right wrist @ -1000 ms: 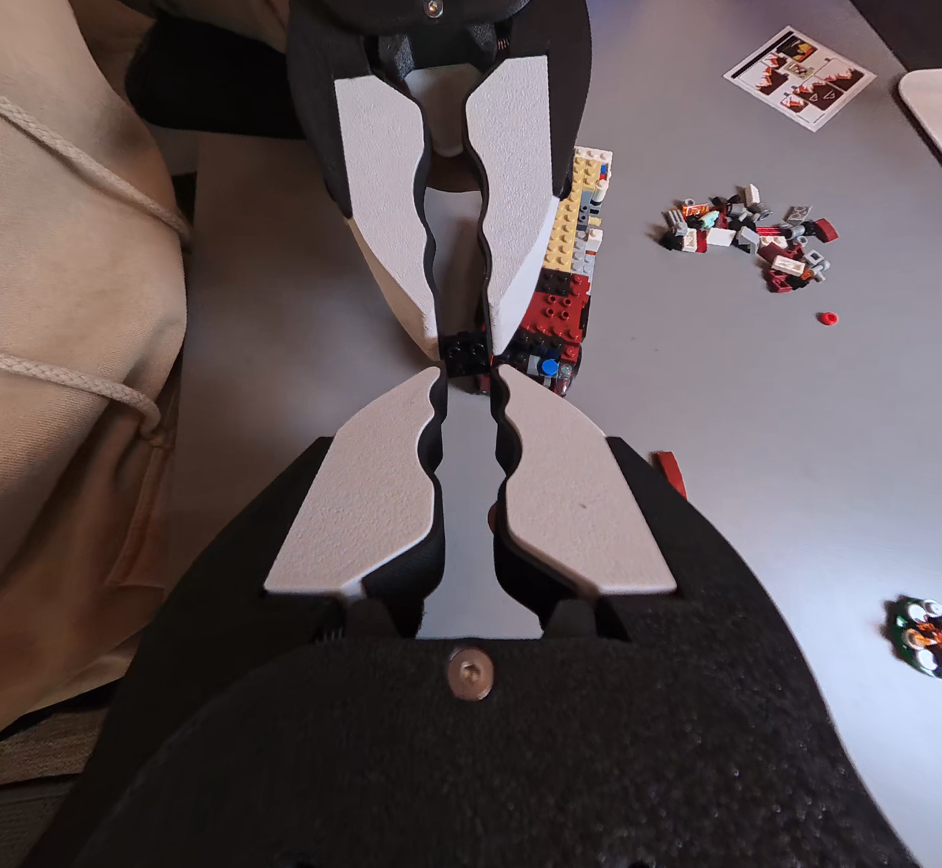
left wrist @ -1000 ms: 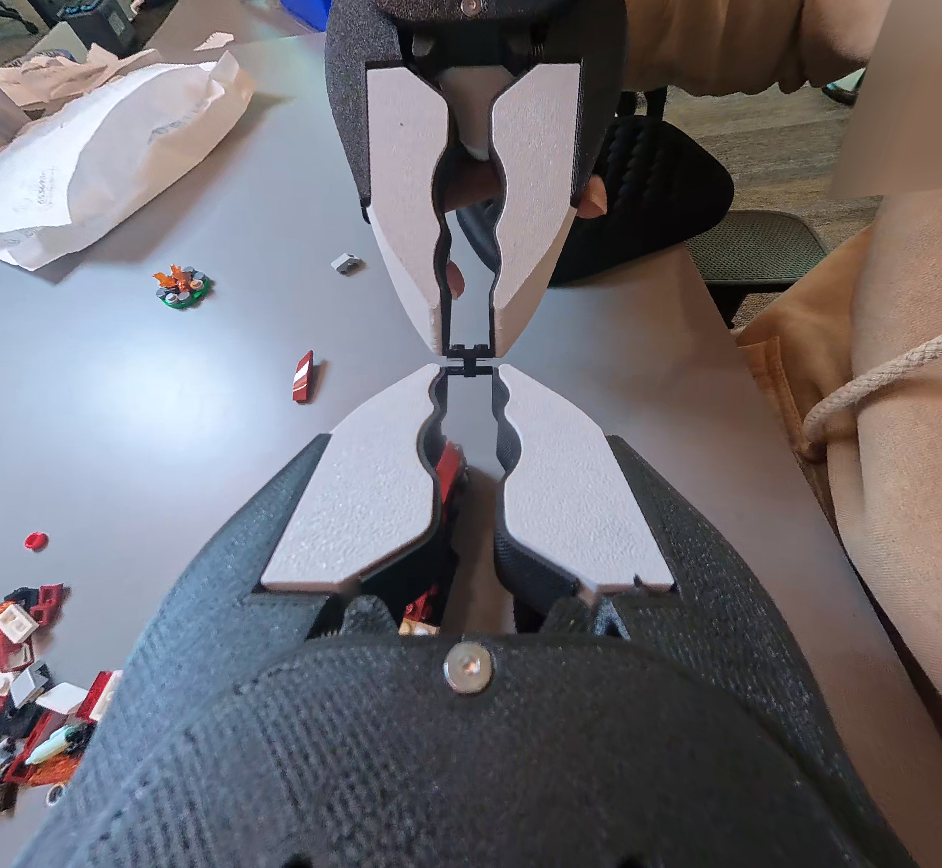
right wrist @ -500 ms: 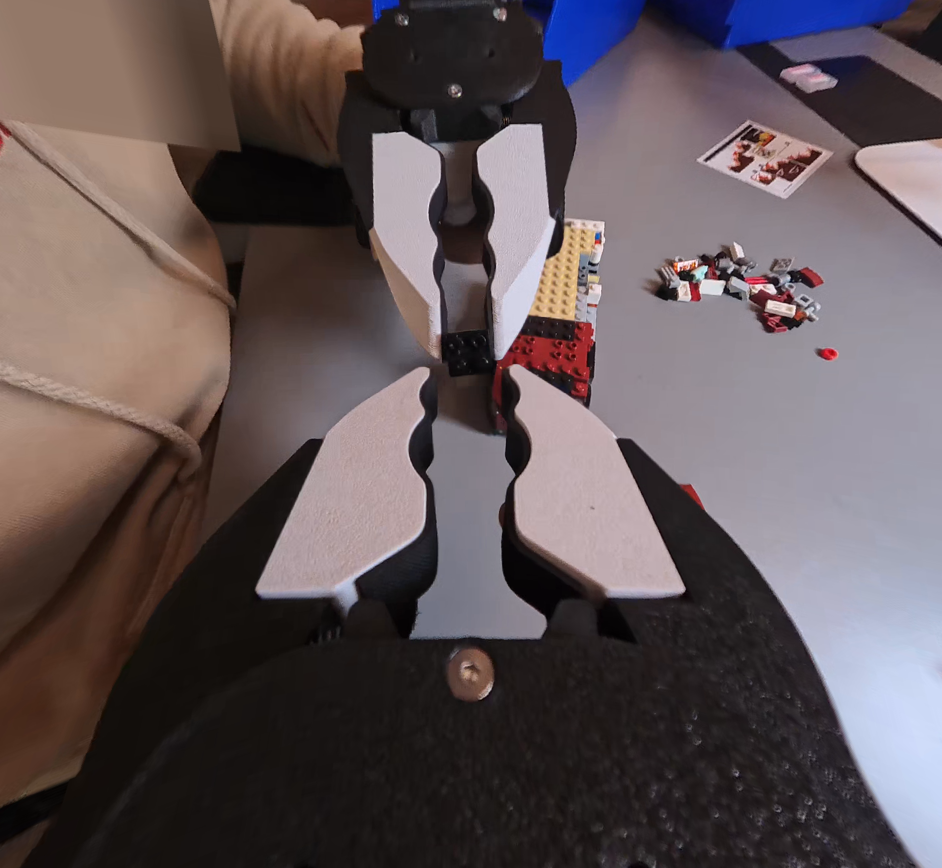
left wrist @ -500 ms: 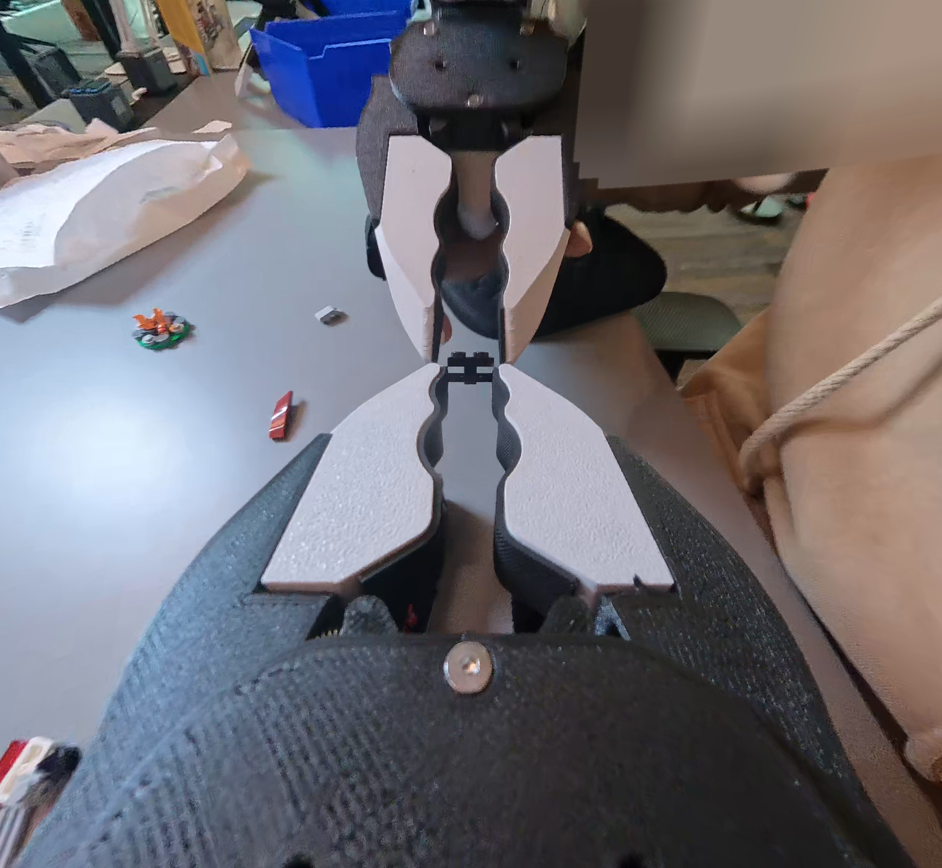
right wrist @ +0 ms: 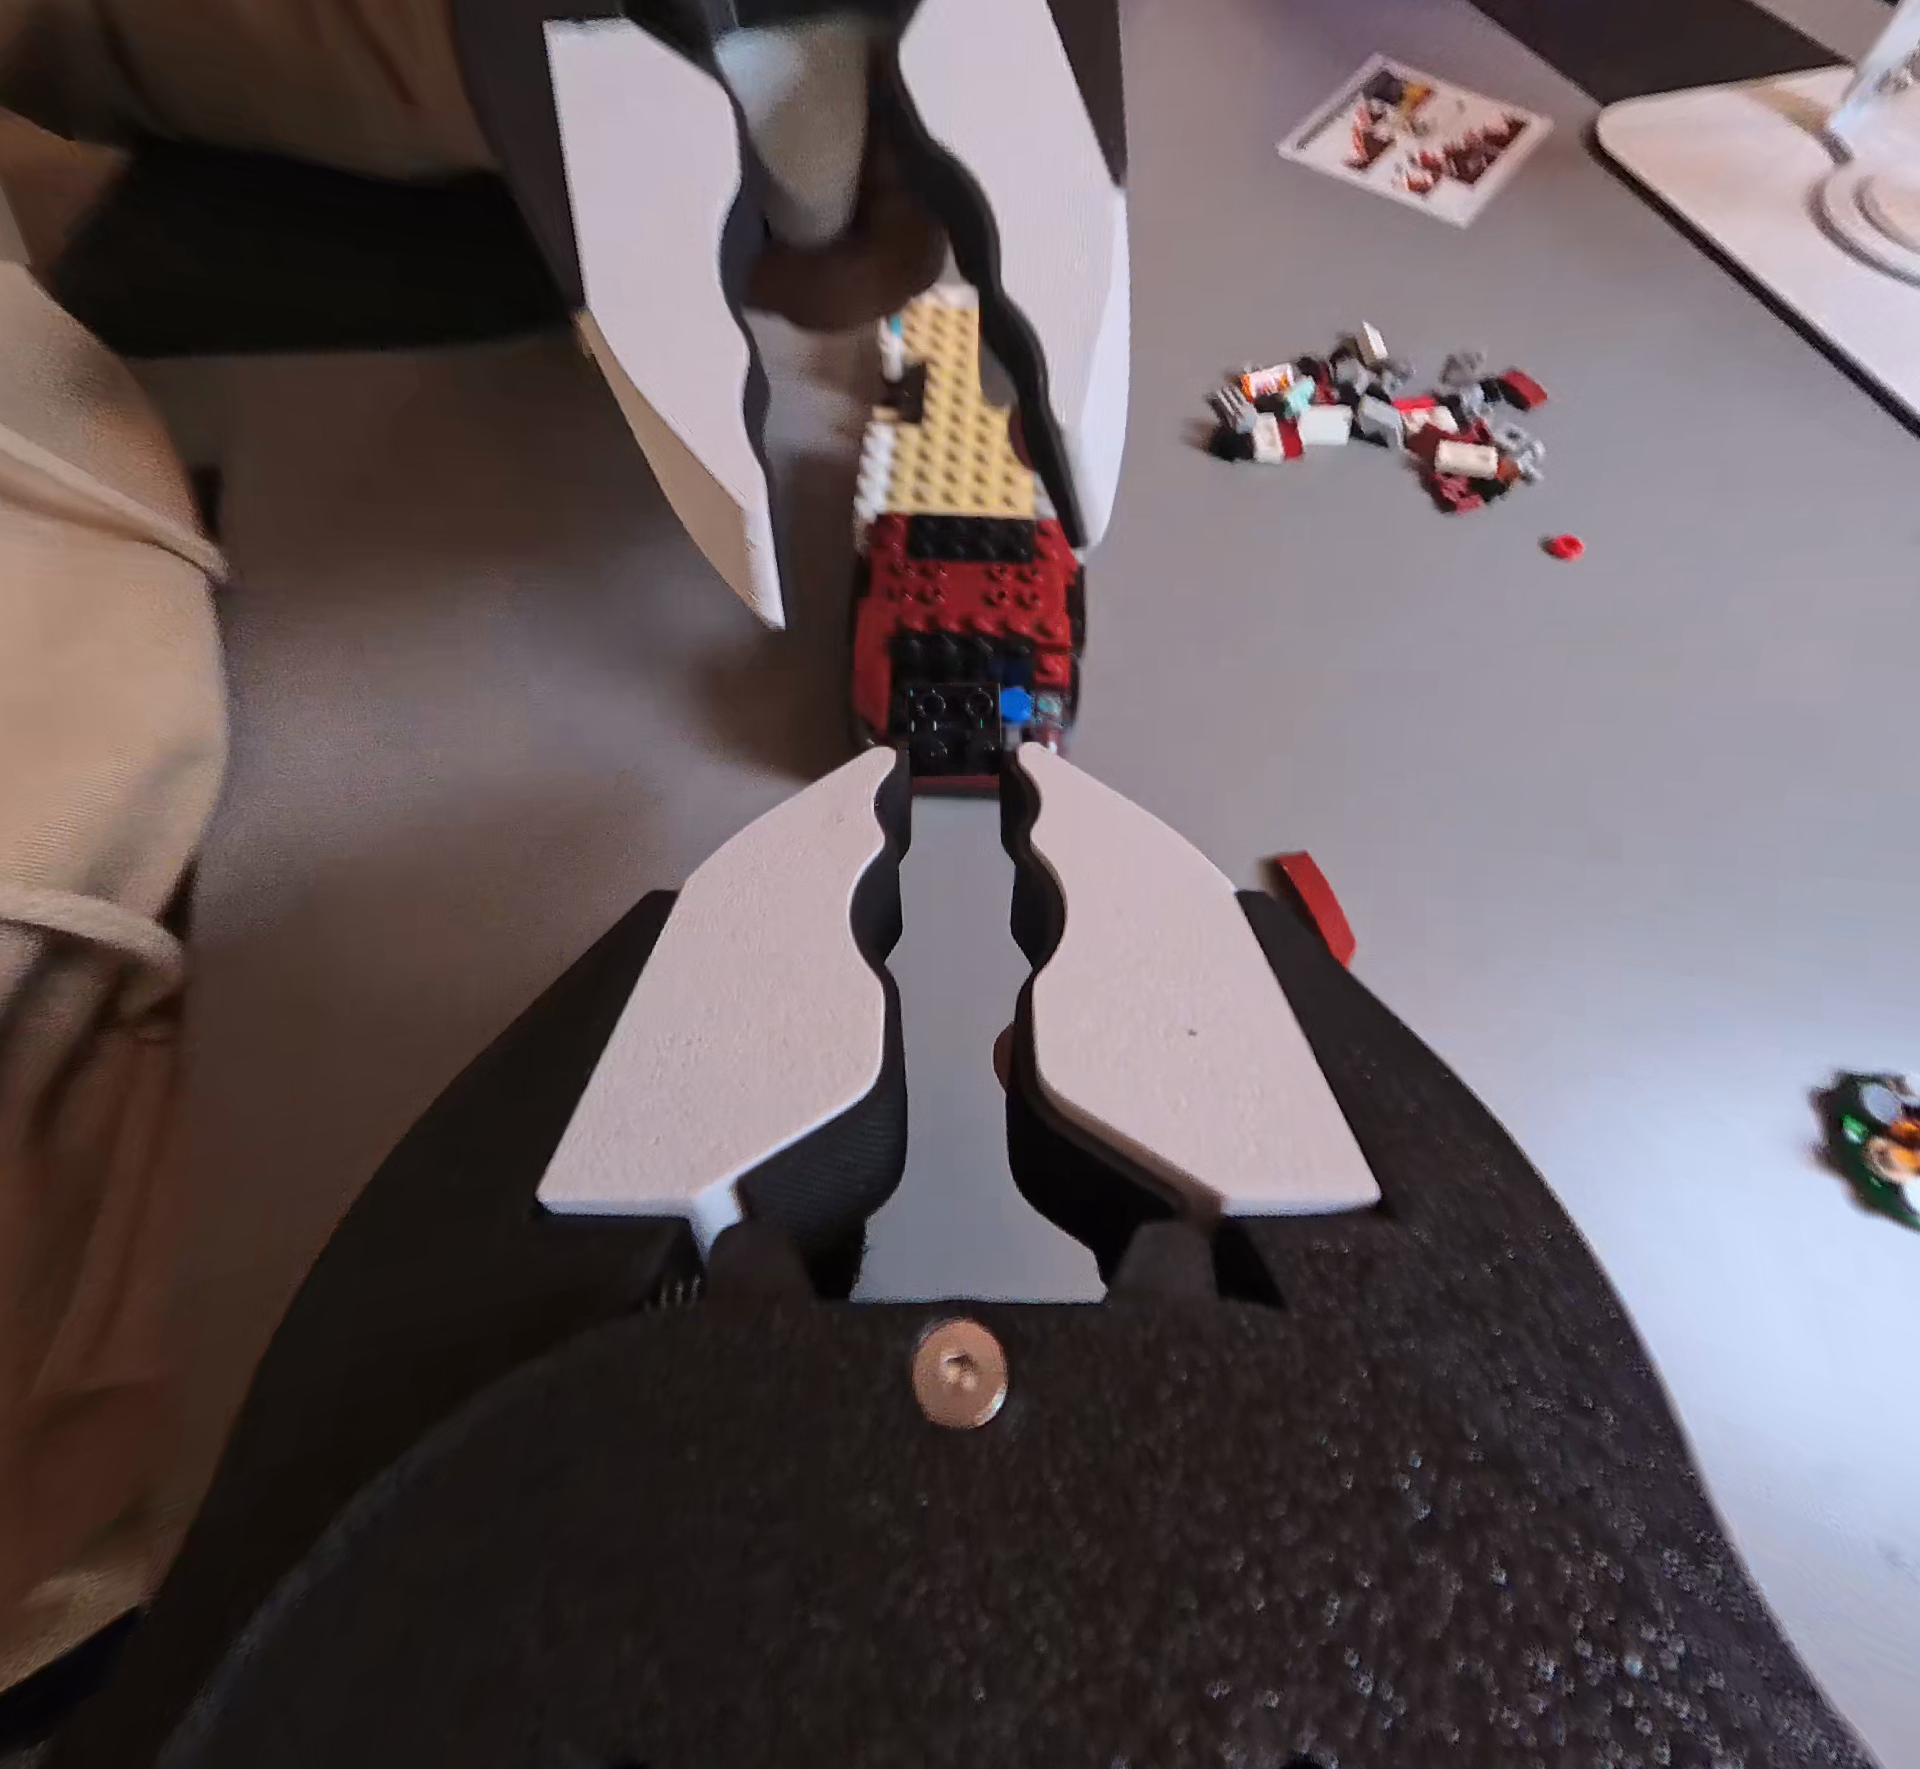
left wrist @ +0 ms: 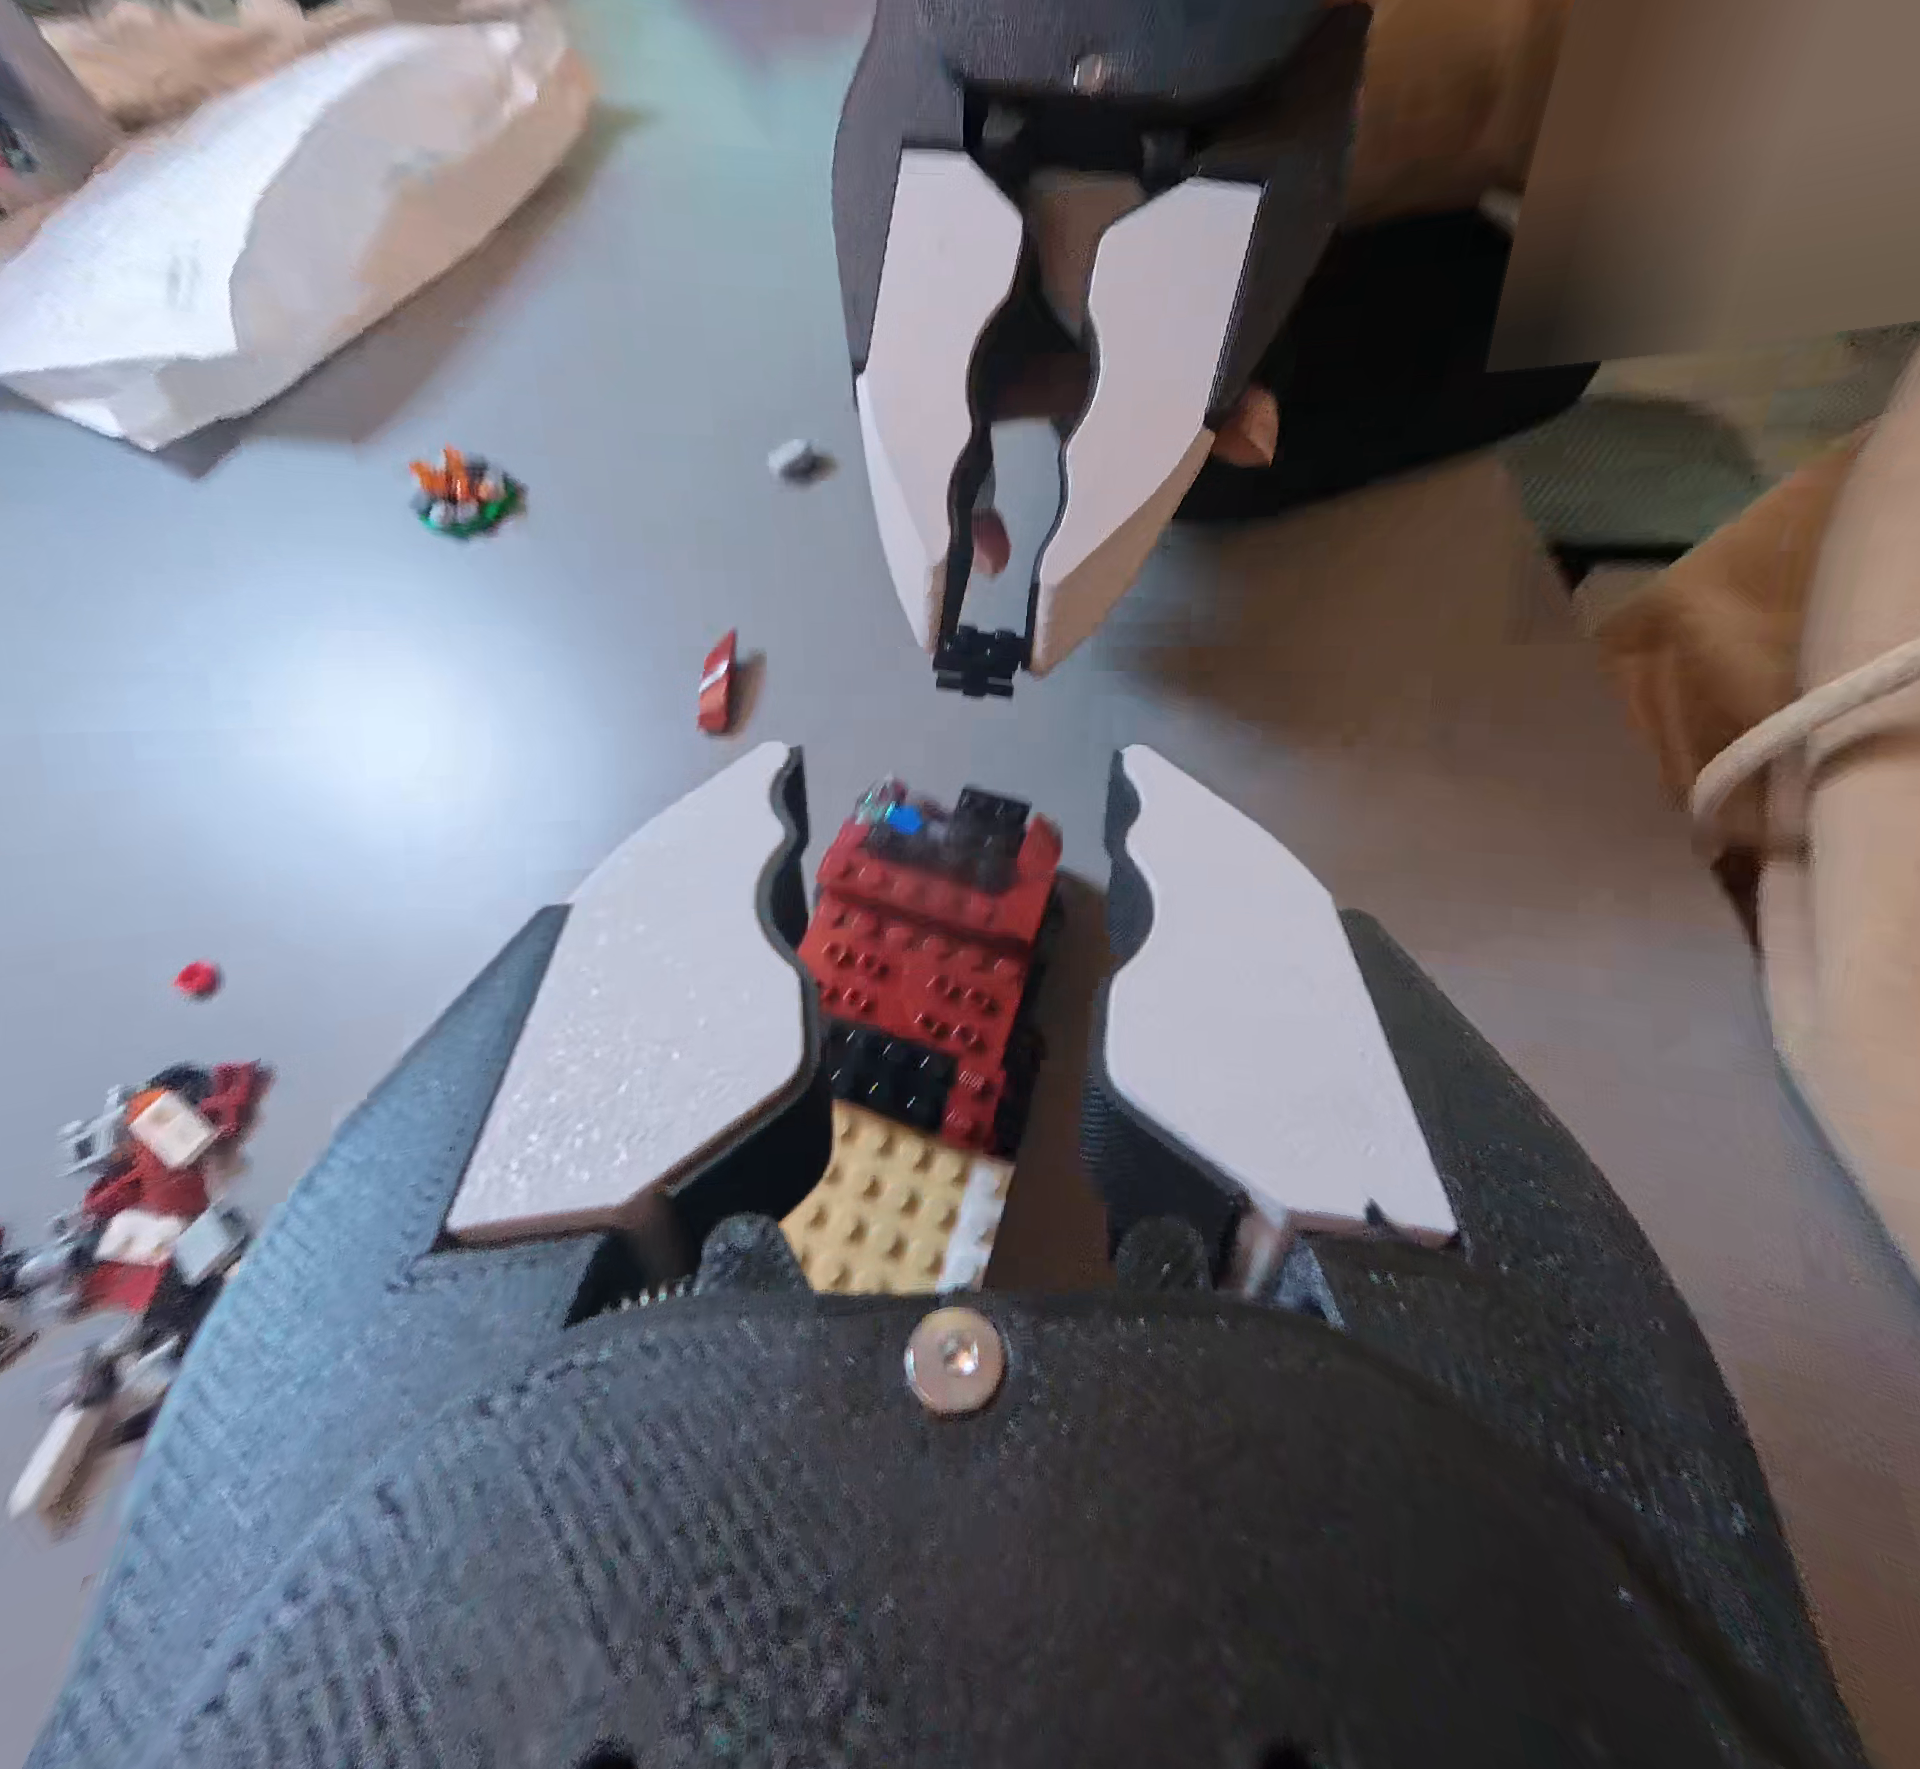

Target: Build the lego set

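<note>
The small black studded brick (left wrist: 975, 661) is pinched between the fingertips of the right gripper (right wrist: 956, 761), both pads pressed to its sides — in the right wrist view it sits right at the near end of the long brick model (right wrist: 966, 597), over that end's black and blue studs, though whether it touches them cannot be told. In the left wrist view the same brick looks clear of the model, at 12 o'clock from it.

The model — dark red and black at one end, tan at the other — lies flat on the grey tabletop (left wrist: 312, 763). The left gripper (left wrist: 954, 784) straddles it with jaws spread wide; a gap shows between each pad and the model's sides, so it grips nothing.

Farther out: a loose dark red curved piece (left wrist: 719, 682) at 10 o'clock from the left jaws, a small green-and-orange build (left wrist: 463, 495) beyond it, a single grey piece (left wrist: 796, 460), a red round stud (left wrist: 195, 977), and a heap of loose bricks (right wrist: 1382, 420) at 2 o'clock in the right wrist view. A printed sheet (right wrist: 1415, 138) lies past the heap, a white paper bag (left wrist: 270, 213) at the far left.

So much stands built; the black brick is not seen seated, and the heap is unused.
</note>
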`<state>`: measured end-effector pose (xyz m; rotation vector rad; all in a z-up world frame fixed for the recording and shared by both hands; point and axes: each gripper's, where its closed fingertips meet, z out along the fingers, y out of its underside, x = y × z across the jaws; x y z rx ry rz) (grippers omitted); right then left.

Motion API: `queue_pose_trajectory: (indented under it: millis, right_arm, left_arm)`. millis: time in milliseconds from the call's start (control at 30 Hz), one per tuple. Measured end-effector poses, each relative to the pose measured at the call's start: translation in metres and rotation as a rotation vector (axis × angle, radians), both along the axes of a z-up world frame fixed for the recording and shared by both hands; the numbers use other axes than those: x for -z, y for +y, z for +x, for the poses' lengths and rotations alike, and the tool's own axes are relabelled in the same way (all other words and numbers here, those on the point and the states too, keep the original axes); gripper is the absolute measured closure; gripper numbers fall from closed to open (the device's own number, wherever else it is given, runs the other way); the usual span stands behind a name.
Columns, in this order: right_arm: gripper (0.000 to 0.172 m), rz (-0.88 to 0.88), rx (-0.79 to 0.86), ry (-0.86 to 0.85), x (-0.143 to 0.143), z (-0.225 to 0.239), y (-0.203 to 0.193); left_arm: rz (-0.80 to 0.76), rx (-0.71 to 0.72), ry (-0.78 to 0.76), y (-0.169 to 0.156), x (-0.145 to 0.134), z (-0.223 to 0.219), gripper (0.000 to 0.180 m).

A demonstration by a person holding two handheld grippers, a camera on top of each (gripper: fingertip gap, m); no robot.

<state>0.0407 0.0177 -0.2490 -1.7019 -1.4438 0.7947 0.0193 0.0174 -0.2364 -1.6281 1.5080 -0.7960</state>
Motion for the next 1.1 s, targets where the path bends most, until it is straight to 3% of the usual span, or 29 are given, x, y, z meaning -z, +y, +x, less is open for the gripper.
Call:
queue_pose_trajectory:
  millis: [167,300,1100]
  right_arm:
    - [0.155,0.026,0.008,-0.123,0.024,-0.004,0.011]
    - [0.155,0.021,0.003,-0.145,0.028,-0.006,0.012]
    - [0.155,0.059,0.015,-0.139,0.027,-0.010,0.012]
  left_arm:
    - [0.070,0.061,0.312,0.014,0.038,-0.017,0.110]
    - [0.085,0.153,0.394,0.009,0.053,-0.016,0.116]
    - [0.068,0.167,0.339,0.006,0.055,-0.012,0.122]
